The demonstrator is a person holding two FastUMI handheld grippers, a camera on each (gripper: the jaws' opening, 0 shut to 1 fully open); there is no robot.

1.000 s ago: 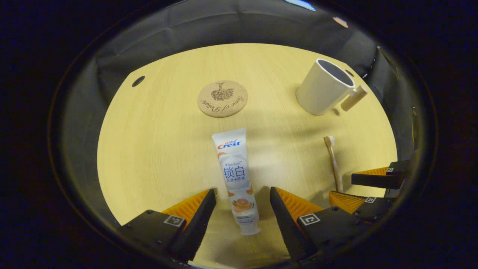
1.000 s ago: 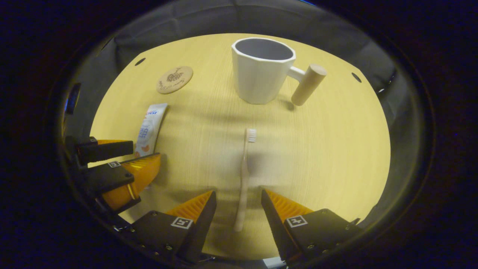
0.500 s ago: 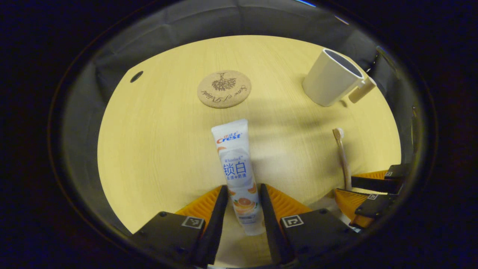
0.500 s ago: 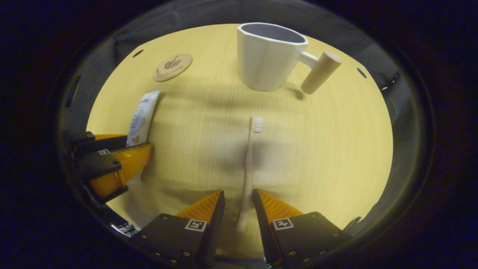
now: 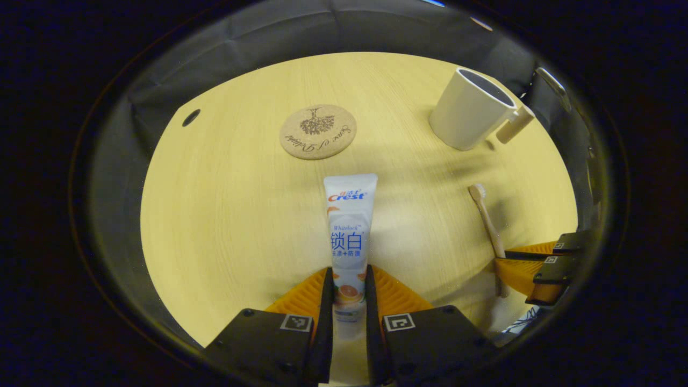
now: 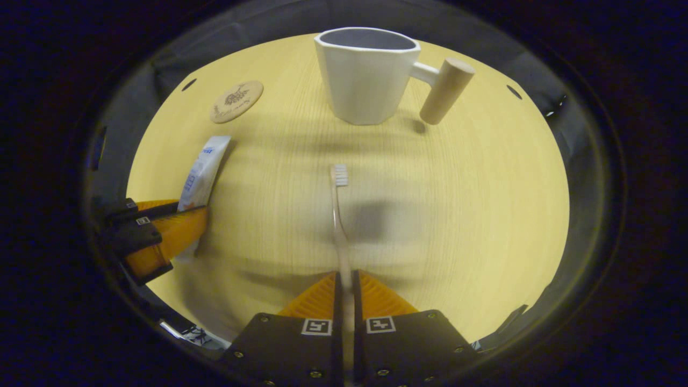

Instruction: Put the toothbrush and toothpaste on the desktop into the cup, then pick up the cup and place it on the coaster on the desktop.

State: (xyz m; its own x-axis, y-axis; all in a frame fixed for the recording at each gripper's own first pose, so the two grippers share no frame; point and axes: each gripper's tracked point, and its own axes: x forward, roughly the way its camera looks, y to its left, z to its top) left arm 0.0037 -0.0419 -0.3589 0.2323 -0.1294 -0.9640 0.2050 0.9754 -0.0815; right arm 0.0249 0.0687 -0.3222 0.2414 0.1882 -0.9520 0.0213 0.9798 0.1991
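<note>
Now, left view: left tongs (image 5: 348, 301) pinching tube (image 5: 349, 231) near its cap, above table (image 5: 226, 215); lift level, cap down. Right view: right tongs (image 6: 344, 293) pinching brush (image 6: 338, 215); carry far toward cup (image 6: 365, 75), keeping bristles up.

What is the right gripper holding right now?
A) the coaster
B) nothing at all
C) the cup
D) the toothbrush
D: in the right gripper view, the right gripper has its fingers closed on the handle of the toothbrush, while the cup and the coaster sit untouched farther off on the table.
</note>
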